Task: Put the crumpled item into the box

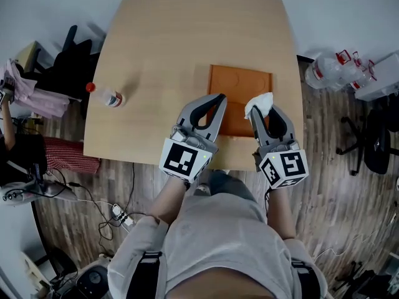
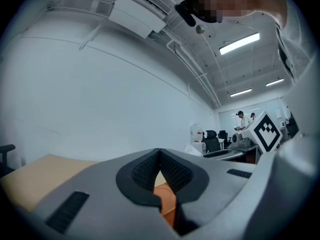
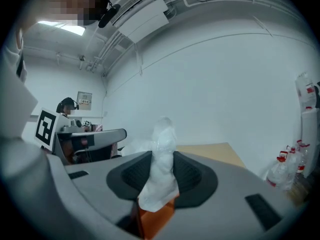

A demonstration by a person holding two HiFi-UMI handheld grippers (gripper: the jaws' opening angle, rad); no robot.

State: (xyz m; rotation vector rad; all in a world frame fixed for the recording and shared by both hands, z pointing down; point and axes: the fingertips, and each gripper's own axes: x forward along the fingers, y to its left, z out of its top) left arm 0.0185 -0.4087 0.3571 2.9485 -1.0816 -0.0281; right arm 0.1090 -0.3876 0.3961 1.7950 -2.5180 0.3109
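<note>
Right gripper [image 3: 161,170]: pinching the crumpled white tissue [image 3: 161,146], gripped low, mostly sticking out past the tips.
Left gripper [image 2: 160,158]: pressed together at the tips, nothing caught between; idle just left of the other, lower centre of the head view.
Tissue's whereabouts: held off the table [image 1: 168,48], right of centre in the head view, apparently over the near right part of the orange box [image 1: 237,83].
Step in hand: the drop into the box, judged not yet made.
First risk: landing on the rim or the table, if let go this near the box's right edge.
Second risk: light paper, likely to cling to a pad or drift on release.
Third risk: nudging the shallow-looking box with either tip.
Also pictured: red-capped bottle [image 1: 107,96], centre left, well apart.
</note>
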